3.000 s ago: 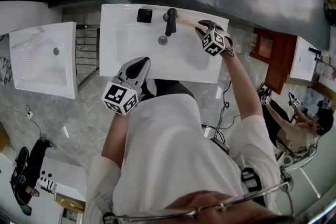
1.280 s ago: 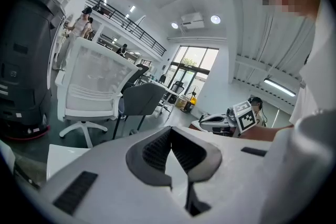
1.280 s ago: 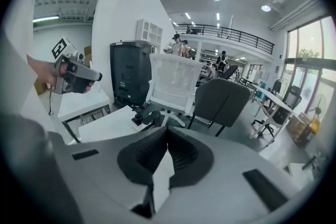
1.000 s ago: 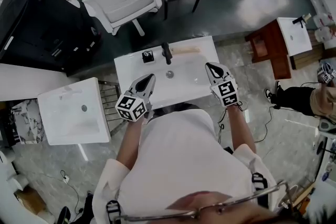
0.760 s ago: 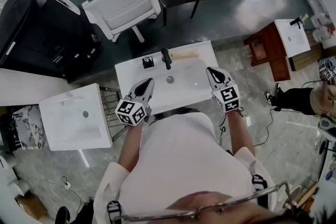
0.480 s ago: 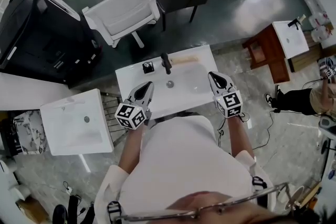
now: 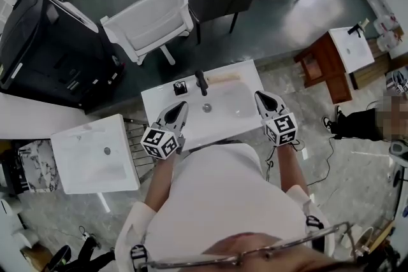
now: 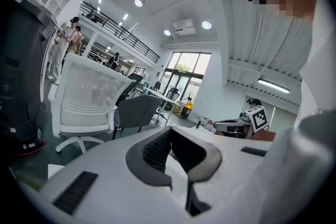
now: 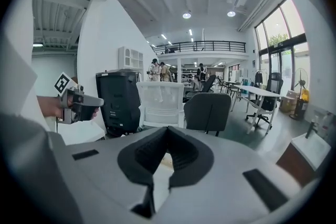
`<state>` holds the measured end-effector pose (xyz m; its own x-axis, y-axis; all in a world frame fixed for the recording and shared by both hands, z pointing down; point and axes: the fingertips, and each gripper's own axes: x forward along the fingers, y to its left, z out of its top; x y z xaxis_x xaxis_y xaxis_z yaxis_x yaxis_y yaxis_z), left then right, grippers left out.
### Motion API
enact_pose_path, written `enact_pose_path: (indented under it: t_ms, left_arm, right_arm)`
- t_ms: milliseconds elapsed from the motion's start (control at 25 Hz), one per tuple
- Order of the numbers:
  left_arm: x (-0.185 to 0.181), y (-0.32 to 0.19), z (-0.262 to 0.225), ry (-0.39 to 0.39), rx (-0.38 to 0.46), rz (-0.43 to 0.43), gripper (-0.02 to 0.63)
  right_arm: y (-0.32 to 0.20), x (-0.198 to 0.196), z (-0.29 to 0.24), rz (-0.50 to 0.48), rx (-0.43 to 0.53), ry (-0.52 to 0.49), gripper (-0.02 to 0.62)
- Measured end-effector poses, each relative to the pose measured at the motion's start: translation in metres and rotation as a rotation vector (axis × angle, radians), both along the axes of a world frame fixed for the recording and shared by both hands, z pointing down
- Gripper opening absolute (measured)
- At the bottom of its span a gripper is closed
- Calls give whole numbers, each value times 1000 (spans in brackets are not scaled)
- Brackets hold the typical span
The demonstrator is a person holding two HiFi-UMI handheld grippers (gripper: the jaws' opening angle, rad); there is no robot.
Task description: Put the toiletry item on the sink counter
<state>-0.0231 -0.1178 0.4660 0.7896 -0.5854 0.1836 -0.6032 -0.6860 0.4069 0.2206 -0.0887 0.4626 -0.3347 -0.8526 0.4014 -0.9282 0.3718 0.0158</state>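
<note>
Left tongs [image 7: 180,106] are seen closed pad to pad, nothing gripped, positioned over the white bench [image 7: 152,100] at 8 o'clock of the drain [image 7: 206,107]. A small black holder [image 7: 180,87] and the black faucet [image 7: 201,81] are set along the bench's back edge, at 12 o'clock. The toiletry item [image 7: 223,78], tan and elongated, is laid flat on the bench at 3 o'clock of the faucet, well apart from both tongs. Right tongs [image 7: 261,97] are fully closed and empty, at 3 o'clock of the drain.
</note>
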Motion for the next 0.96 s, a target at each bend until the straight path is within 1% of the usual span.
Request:
enact_pose_path:
  t_ms: [560, 960]
  left_arm:
    - [1, 1, 1, -5, -3, -8, 3]
    - [7, 10, 1, -5, -8, -10, 3]
  right_arm:
    - [0, -7, 3, -20, 0, -10, 5]
    - [8, -1, 2, -18, 5, -18, 5]
